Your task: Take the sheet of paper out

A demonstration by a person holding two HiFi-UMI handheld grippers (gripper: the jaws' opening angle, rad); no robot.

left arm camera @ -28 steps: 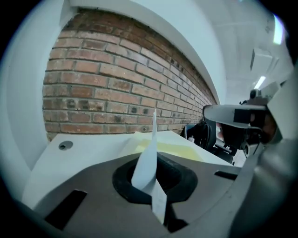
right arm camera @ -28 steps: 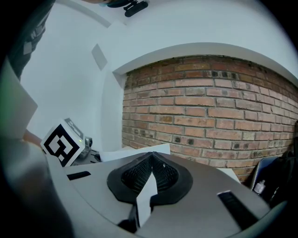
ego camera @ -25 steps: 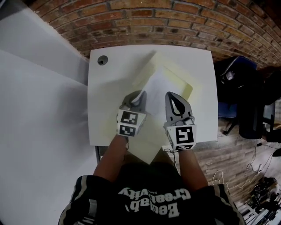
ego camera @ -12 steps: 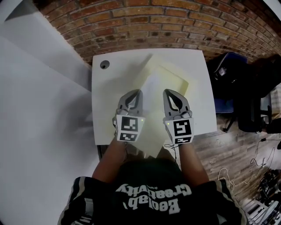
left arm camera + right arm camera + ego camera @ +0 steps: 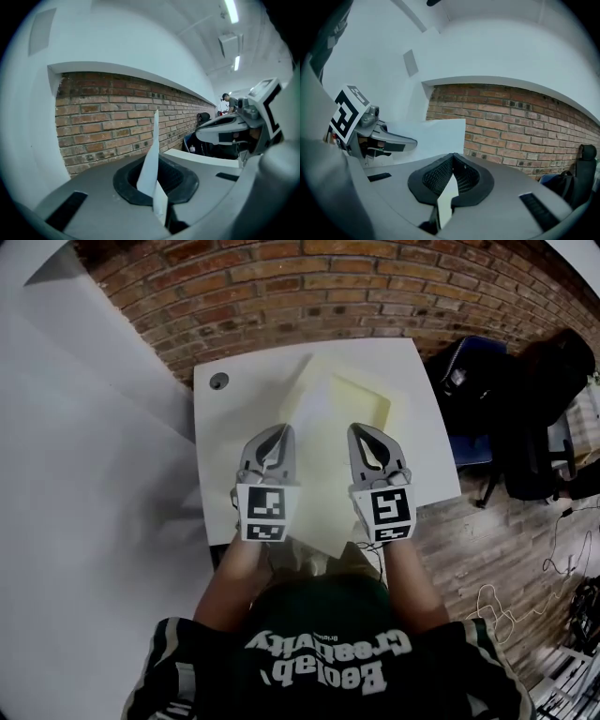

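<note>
A white sheet of paper [image 5: 440, 136] stands upright on its edge above the table. My left gripper [image 5: 277, 432] is shut on the sheet's near edge, and the left gripper view shows the sheet [image 5: 151, 161] as a thin blade pinched between the pads. A pale yellow folder [image 5: 361, 395] lies open on the white table [image 5: 230, 442]. My right gripper [image 5: 367, 432] is shut on a pale flap of that folder [image 5: 447, 197]. The two grippers are side by side and point toward the brick wall. The right gripper view shows the left gripper [image 5: 412, 140] at its left.
A brick wall [image 5: 328, 292] runs behind the table, and a white panel [image 5: 84, 474] stands on the left. The table has a round cable hole [image 5: 218, 381] at its back left corner. A dark chair [image 5: 469, 381] and bags stand to the right on the wooden floor.
Both grippers have risen toward the camera. The left gripper has rolled more upright. The white sheet has lifted off the folder and has turned from lying flat to standing on edge.
</note>
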